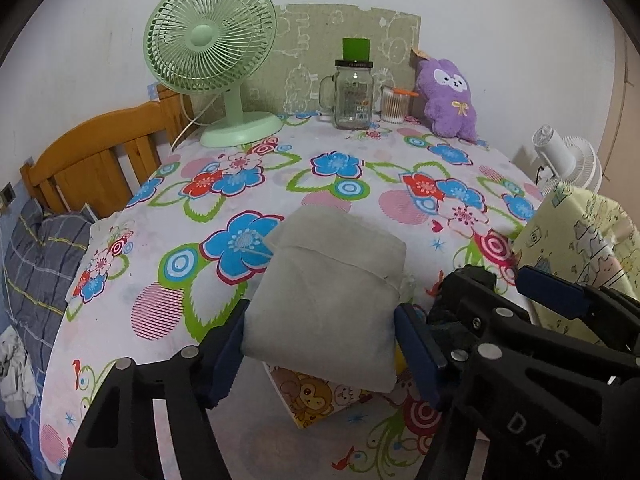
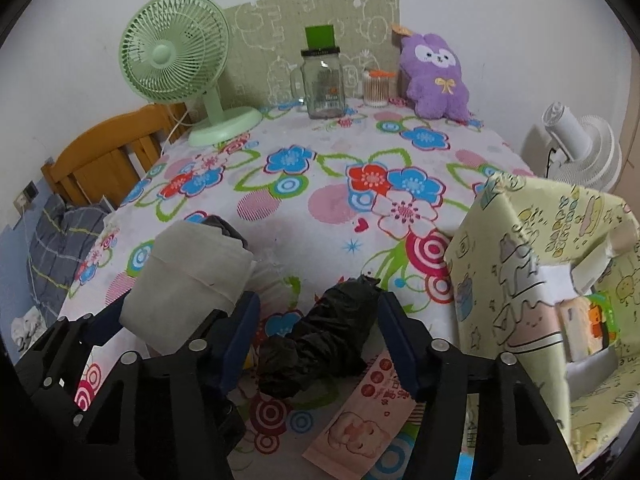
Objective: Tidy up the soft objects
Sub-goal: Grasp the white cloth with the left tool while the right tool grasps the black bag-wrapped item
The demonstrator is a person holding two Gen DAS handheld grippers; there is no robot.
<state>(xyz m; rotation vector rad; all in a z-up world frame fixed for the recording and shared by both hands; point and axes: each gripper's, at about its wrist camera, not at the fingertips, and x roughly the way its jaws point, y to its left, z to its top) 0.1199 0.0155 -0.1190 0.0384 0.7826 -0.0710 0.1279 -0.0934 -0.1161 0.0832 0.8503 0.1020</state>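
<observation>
Grey cloth bundle (image 1: 324, 300) clamped in left fingers (image 1: 224, 344); right fingers (image 2: 396, 336) apart around black bundle (image 2: 320, 344).

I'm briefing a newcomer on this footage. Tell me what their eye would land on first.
The loud flowered tablecloth fills both views. At its far edge a green fan stands left and a purple plush leans on the wall to the right. Up close, the left gripper is clamped on a folded grey cloth, and the right gripper straddles a black bundle beside a yellow box.
</observation>
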